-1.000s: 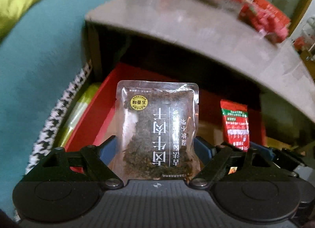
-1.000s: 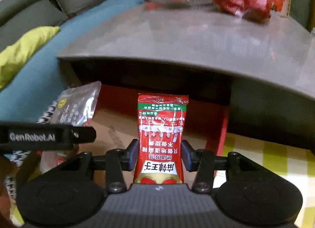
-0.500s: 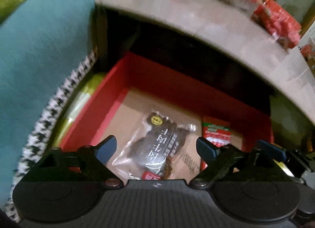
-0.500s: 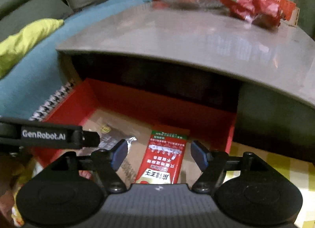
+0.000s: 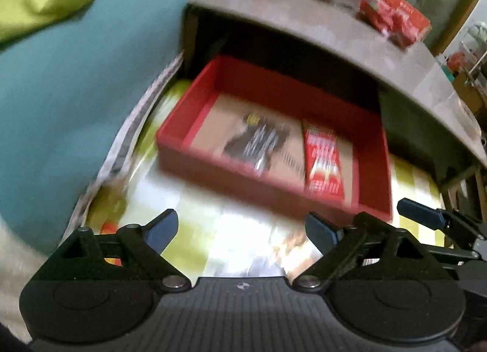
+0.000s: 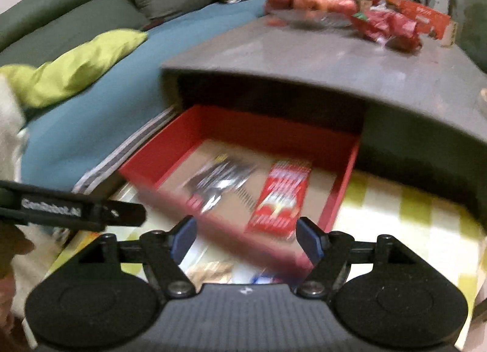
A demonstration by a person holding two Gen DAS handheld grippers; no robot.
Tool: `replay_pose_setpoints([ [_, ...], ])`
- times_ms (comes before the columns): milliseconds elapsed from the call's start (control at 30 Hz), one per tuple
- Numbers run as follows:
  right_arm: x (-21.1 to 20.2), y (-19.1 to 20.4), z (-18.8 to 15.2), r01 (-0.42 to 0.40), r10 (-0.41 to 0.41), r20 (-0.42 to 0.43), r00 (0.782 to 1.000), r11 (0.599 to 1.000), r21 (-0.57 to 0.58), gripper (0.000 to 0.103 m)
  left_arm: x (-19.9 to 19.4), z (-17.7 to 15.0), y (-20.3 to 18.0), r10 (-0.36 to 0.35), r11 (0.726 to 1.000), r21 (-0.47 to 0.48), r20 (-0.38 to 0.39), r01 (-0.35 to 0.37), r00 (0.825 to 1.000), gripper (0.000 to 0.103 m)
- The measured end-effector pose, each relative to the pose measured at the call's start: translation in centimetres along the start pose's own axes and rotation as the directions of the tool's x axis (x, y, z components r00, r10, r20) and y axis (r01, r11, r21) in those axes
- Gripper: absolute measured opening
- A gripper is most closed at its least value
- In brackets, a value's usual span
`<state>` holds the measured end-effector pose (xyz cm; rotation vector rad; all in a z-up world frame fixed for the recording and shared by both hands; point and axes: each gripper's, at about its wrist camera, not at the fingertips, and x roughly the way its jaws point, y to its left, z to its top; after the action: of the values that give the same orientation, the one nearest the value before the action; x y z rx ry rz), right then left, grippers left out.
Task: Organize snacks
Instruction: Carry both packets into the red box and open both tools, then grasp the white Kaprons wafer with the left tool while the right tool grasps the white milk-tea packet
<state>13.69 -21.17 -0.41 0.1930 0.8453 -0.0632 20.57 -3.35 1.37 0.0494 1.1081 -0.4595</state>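
The left gripper [image 5: 242, 230] and the right gripper [image 6: 245, 238] both have their jaws wide apart and hold nothing. Ahead of them, in the red box [image 5: 213, 166], the dark snack bag [image 5: 258, 142] lies beside the red snack bag [image 5: 322, 160].

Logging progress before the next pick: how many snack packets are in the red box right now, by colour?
Dark clear packet: 1
Red packet: 1
Total in the red box: 2
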Motion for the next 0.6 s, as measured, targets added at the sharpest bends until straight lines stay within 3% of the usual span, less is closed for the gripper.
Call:
replay_pose_setpoints([
  [133, -1.0, 2.4, -3.2, -0.069, 0.068, -0.051, 0.996, 0.997, -0.020, 0.082, -1.6, -3.4, 2.3, 0.000, 1.000, -0.008, -0.026, 0.000, 1.000, 0.094],
  [333, 0.5, 6.4, -6.7, -0.104, 0.083, -0.159, 0.984, 0.986, -0.132, 0.082, -4.2, -7.7, 5.0, 0.012, 1.000, 0.021, -0.029, -0.012, 0.999, 0.094],
  [467, 2.6, 8.6, -8.0, -0.099, 0.060, -0.210, 0.976, 0.979, -0.178, 0.082, -4.7, -9.6, 6.4, -0.005, 1.000, 0.029, -0.039, 0.007, 0.999, 0.094],
  [600, 5.5, 10.7, -9.0, -0.053, -0.020, -0.266, 0.964, 0.963, -0.263, 0.082, -4.8, -10.5, 6.5, 0.003, 0.997, 0.074, -0.035, 0.000, 0.999, 0.094],
])
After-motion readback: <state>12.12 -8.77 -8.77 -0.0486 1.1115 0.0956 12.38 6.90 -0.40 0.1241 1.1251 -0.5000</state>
